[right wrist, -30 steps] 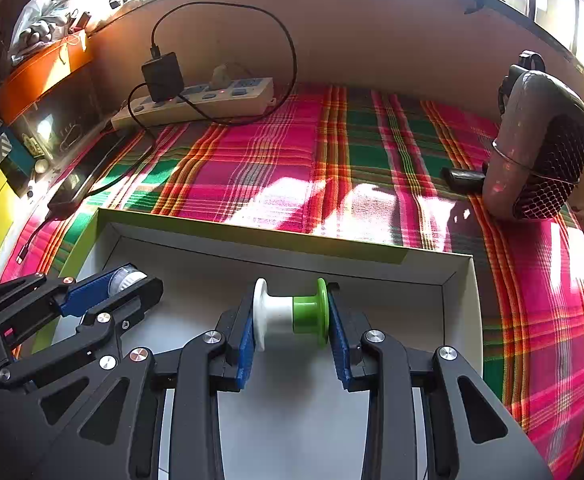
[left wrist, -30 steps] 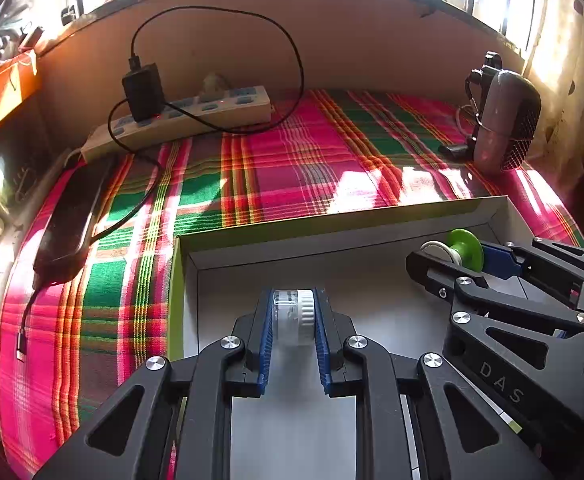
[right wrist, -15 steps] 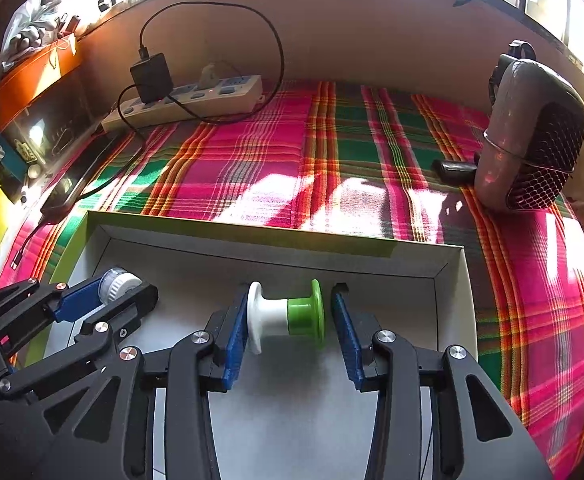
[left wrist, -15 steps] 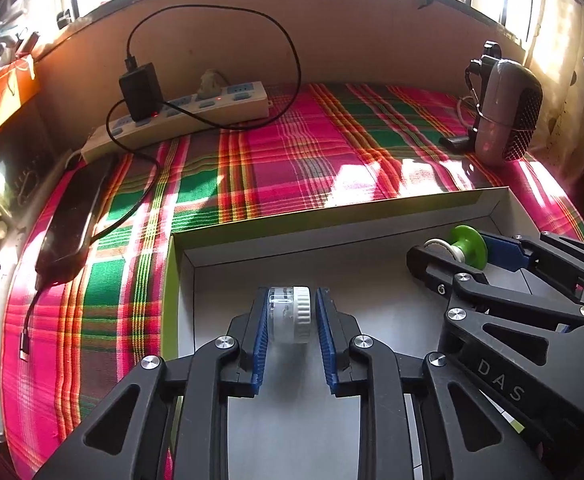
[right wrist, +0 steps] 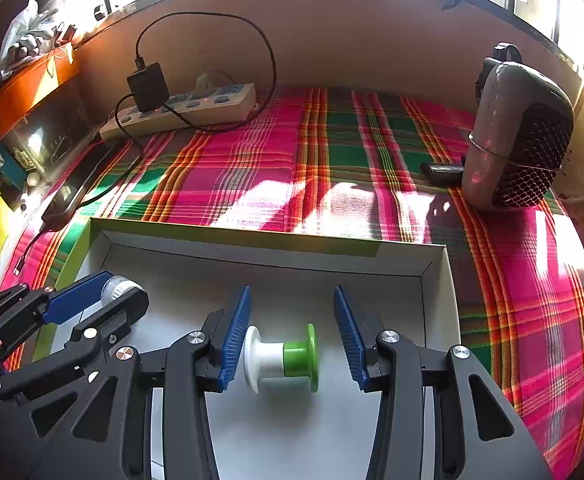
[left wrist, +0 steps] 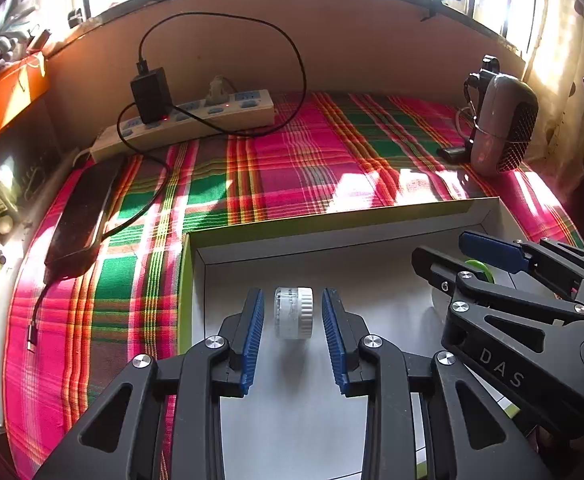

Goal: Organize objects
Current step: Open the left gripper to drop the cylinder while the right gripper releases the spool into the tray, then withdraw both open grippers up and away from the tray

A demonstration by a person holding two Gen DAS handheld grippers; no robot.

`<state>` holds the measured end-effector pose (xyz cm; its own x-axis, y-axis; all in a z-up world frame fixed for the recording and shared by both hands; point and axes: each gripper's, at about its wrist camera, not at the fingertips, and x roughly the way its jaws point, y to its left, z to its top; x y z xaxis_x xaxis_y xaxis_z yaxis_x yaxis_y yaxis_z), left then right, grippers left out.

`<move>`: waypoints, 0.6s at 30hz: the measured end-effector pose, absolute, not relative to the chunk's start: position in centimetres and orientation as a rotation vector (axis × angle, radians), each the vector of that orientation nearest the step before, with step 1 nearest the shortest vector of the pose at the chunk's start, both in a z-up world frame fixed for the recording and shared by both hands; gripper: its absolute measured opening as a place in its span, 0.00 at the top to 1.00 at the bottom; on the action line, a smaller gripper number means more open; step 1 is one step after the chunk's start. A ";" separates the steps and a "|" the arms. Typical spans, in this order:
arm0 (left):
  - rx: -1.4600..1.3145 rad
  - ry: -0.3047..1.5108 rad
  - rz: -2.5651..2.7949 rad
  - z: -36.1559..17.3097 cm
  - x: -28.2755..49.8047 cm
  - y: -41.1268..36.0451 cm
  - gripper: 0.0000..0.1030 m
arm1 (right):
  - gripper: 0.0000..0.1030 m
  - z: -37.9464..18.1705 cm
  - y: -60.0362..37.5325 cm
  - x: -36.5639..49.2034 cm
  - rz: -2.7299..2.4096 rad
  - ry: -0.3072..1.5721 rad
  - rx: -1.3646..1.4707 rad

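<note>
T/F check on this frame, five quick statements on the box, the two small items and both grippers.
1. The green and white spool lies inside the white box. True.
2. The left gripper clamps the small white jar. False: its jaws are opening, with gaps on both sides of the jar.
3. The right gripper has the spool between its jaws. True, and its jaws are opening.
4. The box sits on bare wood. False: it sits on a pink and green plaid cloth.
5. The power strip has nothing plugged in. False: a black charger is plugged into it.
</note>
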<state>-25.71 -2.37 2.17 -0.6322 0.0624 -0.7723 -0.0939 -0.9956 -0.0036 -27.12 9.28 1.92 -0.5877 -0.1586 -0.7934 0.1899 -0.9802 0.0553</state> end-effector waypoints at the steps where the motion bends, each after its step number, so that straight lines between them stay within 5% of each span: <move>1: -1.300 0.057 2.765 2.3 -25.6 -2.4 0.72 | 0.57 2.0 9.3 -27.0 -2.637 0.050 1.309; 18: -1.244 0.033 2.818 4.2 -22.2 -3.3 0.72 | 0.56 4.2 10.2 -23.8 -2.679 0.024 1.235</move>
